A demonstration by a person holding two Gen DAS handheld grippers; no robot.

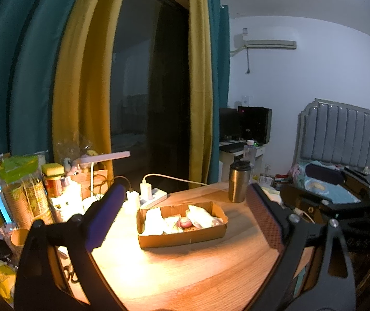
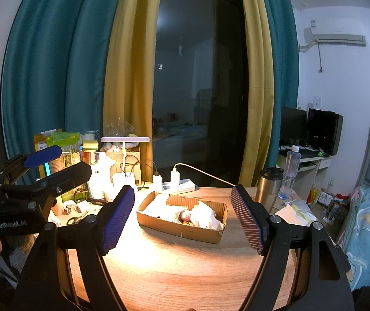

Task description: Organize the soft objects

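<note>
A shallow cardboard box (image 1: 182,238) sits mid-table, also in the right wrist view (image 2: 179,226). It holds several soft white packets (image 1: 154,220) (image 2: 203,216) and a small pink-red item (image 1: 185,223) (image 2: 185,216). My left gripper (image 1: 185,207) is open and empty, held above the table in front of the box. My right gripper (image 2: 183,215) is open and empty, also short of the box. The left gripper (image 2: 45,165) shows at the left of the right wrist view, raised above the table's left side.
The wooden table (image 1: 185,280) carries a steel tumbler (image 1: 239,181) at back right, a power strip with chargers (image 1: 151,194), a lit desk lamp (image 1: 104,156), and cluttered jars and cups (image 1: 29,199) at left. Scissors (image 2: 77,217) lie left. A bed (image 2: 366,233) stands right.
</note>
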